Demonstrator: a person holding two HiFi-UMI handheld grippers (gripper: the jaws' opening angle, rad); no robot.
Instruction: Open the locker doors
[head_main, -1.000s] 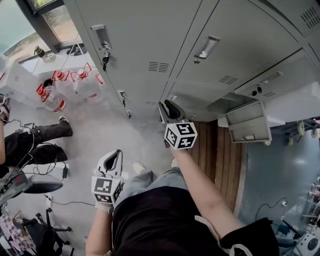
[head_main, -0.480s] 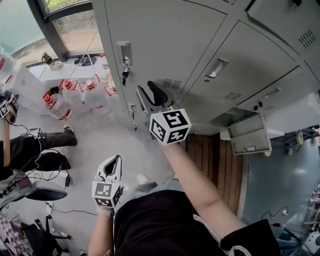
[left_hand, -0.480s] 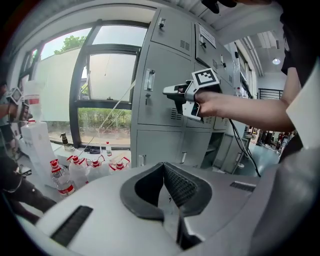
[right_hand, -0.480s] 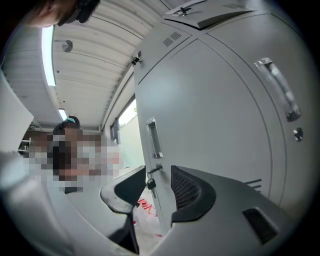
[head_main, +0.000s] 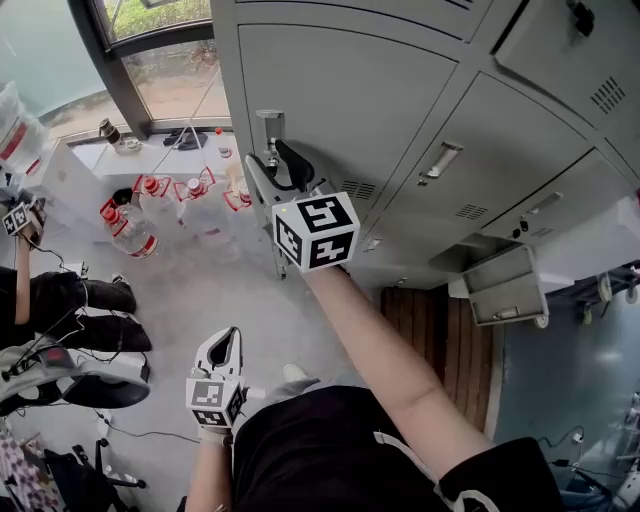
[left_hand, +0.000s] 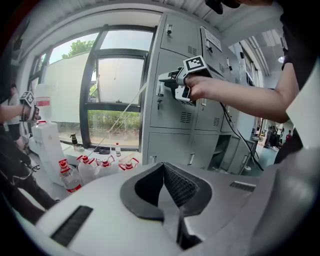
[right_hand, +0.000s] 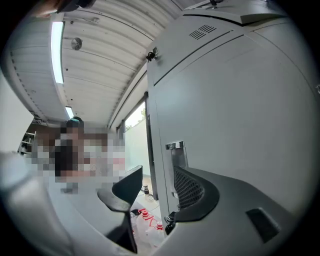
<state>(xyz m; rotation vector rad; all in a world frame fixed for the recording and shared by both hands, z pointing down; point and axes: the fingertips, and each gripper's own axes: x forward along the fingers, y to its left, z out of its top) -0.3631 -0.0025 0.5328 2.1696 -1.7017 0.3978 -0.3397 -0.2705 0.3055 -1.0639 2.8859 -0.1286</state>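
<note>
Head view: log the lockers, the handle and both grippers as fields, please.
door: leftmost, shut
handle: on that door's left edge
right gripper: up at the handle, jaws apart and just been opening, nothing gripped
left gripper: low, away from the lockers, jaws together, empty
open door: lower right, swung out
bottles: on the floor left of the lockers

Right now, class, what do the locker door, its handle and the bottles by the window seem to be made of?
Locker door: probably painted sheet metal, matte grey, punched vent slots.
Handle: likely polished metal, bright reflective top.
Bottles: seemingly clear plastic, see-through, red caps.
</note>
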